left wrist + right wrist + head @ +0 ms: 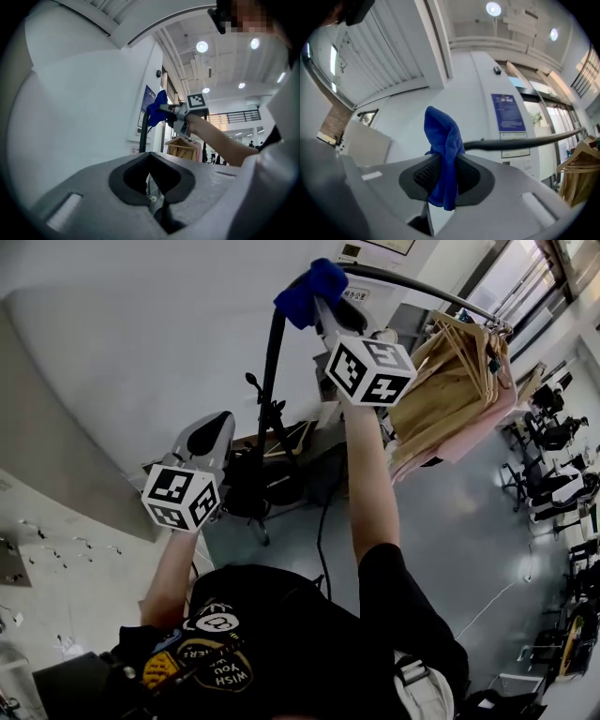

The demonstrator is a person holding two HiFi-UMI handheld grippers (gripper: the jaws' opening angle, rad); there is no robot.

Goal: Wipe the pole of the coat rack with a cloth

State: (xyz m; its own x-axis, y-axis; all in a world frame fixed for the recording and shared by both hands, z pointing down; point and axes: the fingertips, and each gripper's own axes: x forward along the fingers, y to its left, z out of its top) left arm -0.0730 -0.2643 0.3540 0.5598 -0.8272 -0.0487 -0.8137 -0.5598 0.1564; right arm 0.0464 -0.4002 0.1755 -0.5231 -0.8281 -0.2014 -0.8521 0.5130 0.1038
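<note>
Head view: right gripper (320, 304) is raised high at top centre of the frame, arm (370, 484) stretched up. Its jaws pinch a blue cloth (312, 289), which sits against the bend of the coat rack's black pole (273, 352), where the upright curves into the top rail.

Right gripper view: cloth (443, 140) is clamped between the two dark pads and stands up above them in a bunched fold, with a short tail hanging below. The rail (525, 139) runs out to the right from behind the cloth. Whether they actually touch cannot be told from here.

Left gripper (212, 430) is held lower, at left centre of the head view, well apart from the pole.

Left gripper view: jaw tips pressed together, nothing between them (151, 174). The cloth (157, 110) and the upright (143, 136) show beyond, mid-frame.

Tan clothes on wooden hangers (459, 376) hang from the rail at upper right. White wall (141, 343) behind the rack.
</note>
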